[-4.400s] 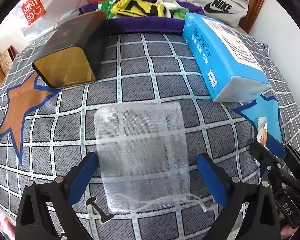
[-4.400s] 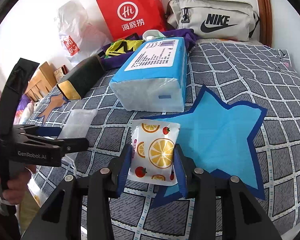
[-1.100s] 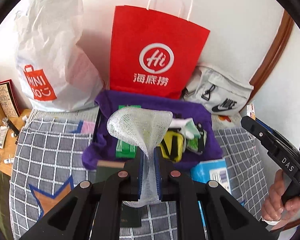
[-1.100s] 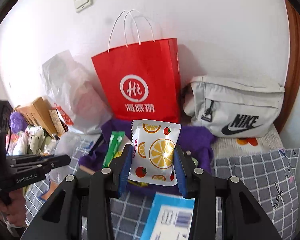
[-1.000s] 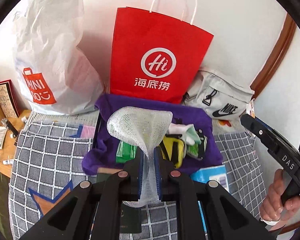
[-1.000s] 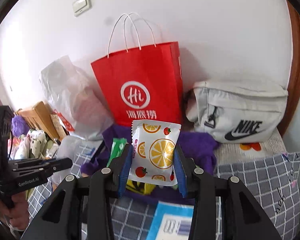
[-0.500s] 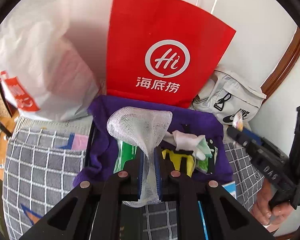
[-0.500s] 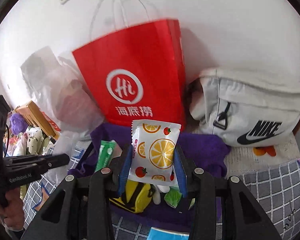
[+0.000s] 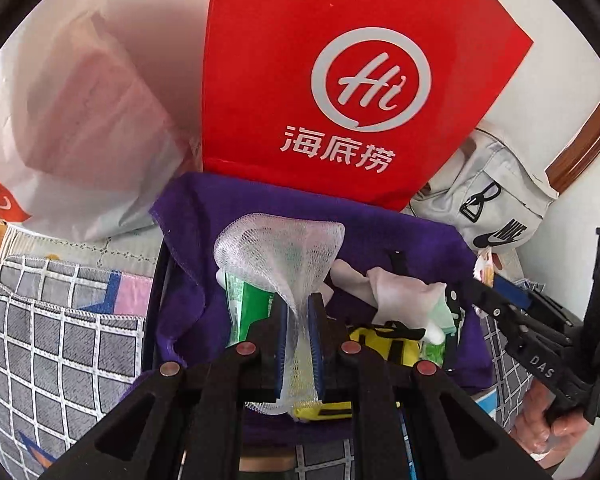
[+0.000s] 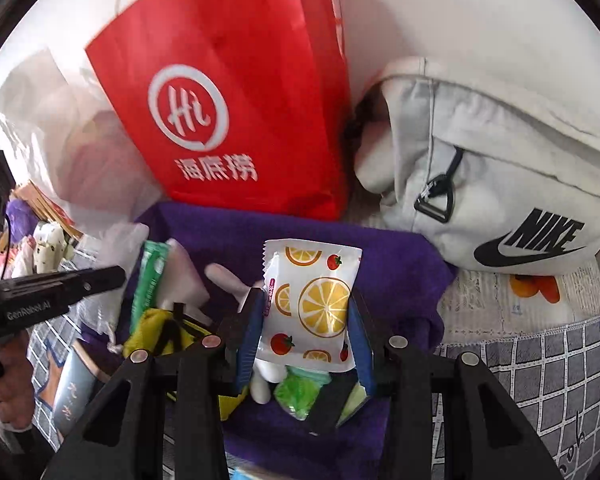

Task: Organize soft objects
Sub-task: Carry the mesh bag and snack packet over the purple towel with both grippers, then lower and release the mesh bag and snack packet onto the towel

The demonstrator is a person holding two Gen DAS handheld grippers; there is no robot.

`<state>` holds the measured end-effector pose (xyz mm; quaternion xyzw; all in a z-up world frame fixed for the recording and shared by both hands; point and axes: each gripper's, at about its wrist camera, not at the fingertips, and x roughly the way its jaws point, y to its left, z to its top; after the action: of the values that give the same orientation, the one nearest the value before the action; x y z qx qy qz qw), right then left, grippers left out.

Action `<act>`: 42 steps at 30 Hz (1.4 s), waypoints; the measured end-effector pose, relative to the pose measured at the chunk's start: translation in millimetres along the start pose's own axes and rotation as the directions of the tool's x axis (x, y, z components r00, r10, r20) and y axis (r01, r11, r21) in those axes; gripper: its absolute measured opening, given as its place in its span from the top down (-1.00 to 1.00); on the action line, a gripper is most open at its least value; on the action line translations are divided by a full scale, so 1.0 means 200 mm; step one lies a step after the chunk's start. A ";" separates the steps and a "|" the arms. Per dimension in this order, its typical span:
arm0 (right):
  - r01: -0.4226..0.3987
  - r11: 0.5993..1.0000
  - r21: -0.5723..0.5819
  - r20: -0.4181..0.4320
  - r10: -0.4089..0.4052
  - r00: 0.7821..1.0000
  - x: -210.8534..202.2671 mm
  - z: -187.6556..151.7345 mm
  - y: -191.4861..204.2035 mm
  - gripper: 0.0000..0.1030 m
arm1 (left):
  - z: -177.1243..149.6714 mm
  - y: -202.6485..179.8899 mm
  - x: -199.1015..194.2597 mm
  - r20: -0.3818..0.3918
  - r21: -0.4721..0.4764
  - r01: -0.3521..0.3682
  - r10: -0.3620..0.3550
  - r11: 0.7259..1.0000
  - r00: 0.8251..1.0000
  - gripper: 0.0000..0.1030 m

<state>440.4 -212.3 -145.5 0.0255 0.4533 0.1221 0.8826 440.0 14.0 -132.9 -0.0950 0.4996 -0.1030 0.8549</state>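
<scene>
**Caller:** Both grippers had closed in on the purple-lined box (image 9: pixel 400 236) since a second before. The red bag (image 9: pixel 340 60) filled far more of each view, and the bedspread (image 9: pixel 60 320) had slid to the edges.

**Analyst:** What was the left gripper (image 9: pixel 298 340) doing?

**Caller:** Pinching the white mesh pouch (image 9: pixel 280 256) tight between its blue pads. The pouch's long axis ran up along the fingers, its loose top fanned out over the box's left half, above the green packet (image 9: pixel 248 312).

**Analyst:** And the right gripper (image 10: pixel 306 332)?

**Caller:** Clamped on the fruit-print sachet (image 10: pixel 312 300), held upright by its two side edges. It hung over the right half of the box, with the yellow item (image 10: pixel 160 332) down to its left and a green wrapper (image 10: pixel 300 392) right beneath.

**Analyst:** So which hand was nearer a drop?

**Caller:** Hard to call; both loads looked to sit directly over the box, which lay straight ahead and below each gripper. I'd judge the coming move was a short descent and release. The limp pouch could snag on a pad, while the stiffer sachet should fall cleanly.
</scene>
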 end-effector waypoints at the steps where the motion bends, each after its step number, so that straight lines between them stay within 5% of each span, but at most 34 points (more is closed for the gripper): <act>1: -0.006 1.000 0.005 -0.010 0.006 1.000 0.02 0.00 -0.01 0.21 | 0.01 0.01 0.00 0.007 -0.003 0.007 -0.007 1.000 1.000 0.79; 8: -0.091 0.996 0.021 -0.090 0.093 0.992 0.12 -0.03 -0.03 0.18 | 0.02 0.06 0.04 0.005 -0.031 0.029 -0.029 0.999 1.000 0.79; 20: -0.075 0.996 -0.046 -0.123 0.069 0.990 0.18 -0.04 0.05 -0.18 | 0.01 0.02 0.13 -0.024 -0.027 0.087 -0.088 0.996 0.996 0.79; 25: -0.043 0.998 -0.055 -0.104 0.037 0.994 0.17 -0.03 0.06 -0.43 | 0.02 0.04 0.12 -0.011 -0.039 0.112 -0.113 0.993 0.994 0.24; 42: -0.016 1.000 0.005 -0.034 0.016 0.999 0.06 -0.01 0.01 -0.56 | 0.03 0.00 0.08 -0.022 -0.023 0.103 -0.103 0.994 0.994 -0.38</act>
<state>445.1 -206.9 -155.7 0.0292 0.4685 0.1283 0.8736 452.6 9.5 -143.8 -0.1287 0.5049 -0.1428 0.8415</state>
